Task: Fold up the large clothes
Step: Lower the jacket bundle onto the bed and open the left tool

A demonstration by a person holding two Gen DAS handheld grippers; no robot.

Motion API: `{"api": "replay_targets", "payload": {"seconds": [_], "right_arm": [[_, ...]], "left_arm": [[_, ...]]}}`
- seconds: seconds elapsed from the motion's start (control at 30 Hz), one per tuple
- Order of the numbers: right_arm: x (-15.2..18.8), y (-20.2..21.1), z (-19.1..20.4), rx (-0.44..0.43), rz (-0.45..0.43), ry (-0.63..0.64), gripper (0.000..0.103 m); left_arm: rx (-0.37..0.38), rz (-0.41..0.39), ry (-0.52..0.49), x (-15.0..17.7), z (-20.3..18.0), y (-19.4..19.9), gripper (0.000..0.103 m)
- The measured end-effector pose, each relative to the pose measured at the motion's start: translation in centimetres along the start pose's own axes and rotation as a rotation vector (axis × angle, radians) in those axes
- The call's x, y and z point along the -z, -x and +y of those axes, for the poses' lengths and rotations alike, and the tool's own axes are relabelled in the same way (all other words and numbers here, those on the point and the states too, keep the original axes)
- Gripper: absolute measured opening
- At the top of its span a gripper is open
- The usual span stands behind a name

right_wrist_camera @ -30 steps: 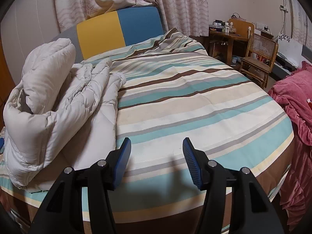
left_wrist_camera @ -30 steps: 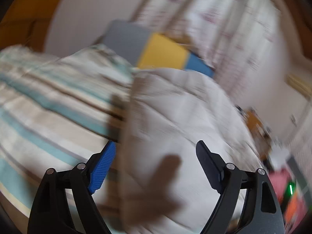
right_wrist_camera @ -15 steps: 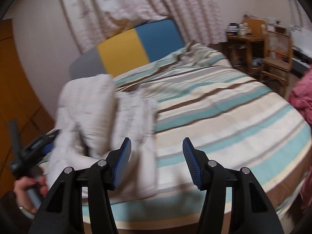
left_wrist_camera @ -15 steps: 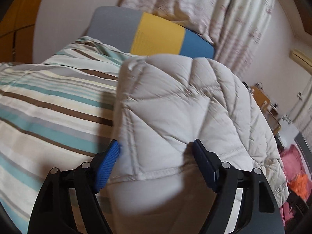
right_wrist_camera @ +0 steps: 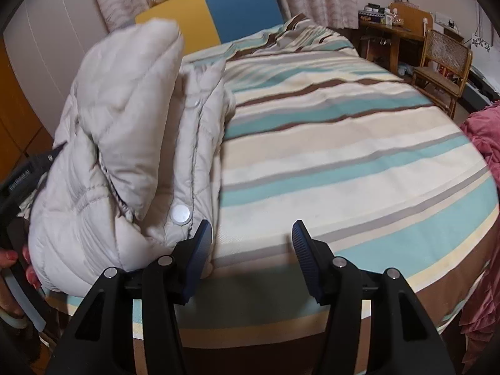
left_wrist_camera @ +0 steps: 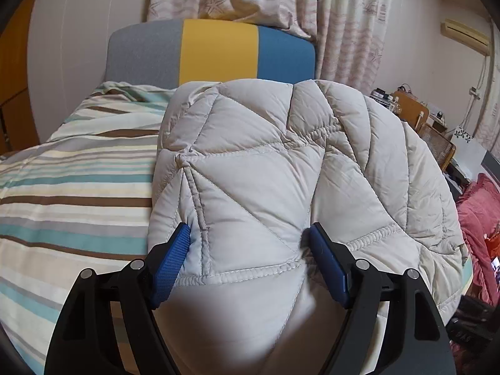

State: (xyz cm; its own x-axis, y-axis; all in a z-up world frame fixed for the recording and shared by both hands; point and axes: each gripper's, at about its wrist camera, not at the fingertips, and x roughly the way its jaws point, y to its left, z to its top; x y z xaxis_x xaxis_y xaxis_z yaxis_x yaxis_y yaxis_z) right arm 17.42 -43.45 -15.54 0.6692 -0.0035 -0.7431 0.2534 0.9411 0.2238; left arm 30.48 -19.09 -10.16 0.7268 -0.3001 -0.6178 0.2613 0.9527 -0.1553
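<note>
A pale grey quilted puffer jacket (left_wrist_camera: 265, 162) lies bunched on the left side of a striped bed (left_wrist_camera: 78, 187). My left gripper (left_wrist_camera: 250, 250) has a thick folded part of it between its blue pads, and both pads press into the padding. In the right wrist view the jacket (right_wrist_camera: 125, 125) stands up in a raised fold, with a person's hand (right_wrist_camera: 12, 259) at its lower left. My right gripper (right_wrist_camera: 251, 243) hangs open over the bare sheet near the bed's front edge. Its left finger is beside the jacket's snap-button strip.
A grey, yellow and blue headboard (left_wrist_camera: 218, 53) backs the bed, with curtains behind it. A wooden desk (right_wrist_camera: 384, 28) and a cane chair (right_wrist_camera: 443, 59) stand at the far right. A pink blanket (right_wrist_camera: 481, 143) hangs off the bed's right side.
The left gripper moved onto the jacket's folded bulk, rolled level and narrowed its jaws on it. The jacket now sits closer to the right gripper, whose jaws keep the same gap.
</note>
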Motion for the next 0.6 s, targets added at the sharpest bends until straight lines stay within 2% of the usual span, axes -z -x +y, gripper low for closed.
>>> {"api": "replay_targets", "payload": {"seconds": [0.07, 0.13, 0.27, 0.37, 0.47, 0.6], "right_arm": [[-0.8, 1.6, -0.2, 0.007, -0.047, -0.023, 0.054], [-2.6, 3.9, 0.4, -0.021, -0.128, -0.034, 0.054], [-6.6, 6.5, 4.7, -0.09, -0.253, 0.041, 0.054], [-9.7, 5.6, 8.8, -0.123, -0.267, 0.12, 0.053], [-12.3, 2.8, 11.9, -0.1, -0.25, 0.19, 0.05], [-14.8, -2.1, 12.4, -0.022, -0.203, 0.215, 0.047]], "left_arm": [[-0.001, 0.016, 0.002, -0.5, 0.1, 0.0, 0.077], [-0.007, 0.026, -0.01, -0.9, -0.1, -0.1, 0.077], [-0.021, 0.044, -0.012, -1.5, -0.7, -0.3, 0.077], [-0.026, 0.057, -0.001, -2.1, -0.7, -0.6, 0.077], [-0.029, 0.071, 0.017, -3.4, -1.0, -1.1, 0.077], [-0.048, 0.083, 0.02, -5.2, -1.0, -2.2, 0.077]]}}
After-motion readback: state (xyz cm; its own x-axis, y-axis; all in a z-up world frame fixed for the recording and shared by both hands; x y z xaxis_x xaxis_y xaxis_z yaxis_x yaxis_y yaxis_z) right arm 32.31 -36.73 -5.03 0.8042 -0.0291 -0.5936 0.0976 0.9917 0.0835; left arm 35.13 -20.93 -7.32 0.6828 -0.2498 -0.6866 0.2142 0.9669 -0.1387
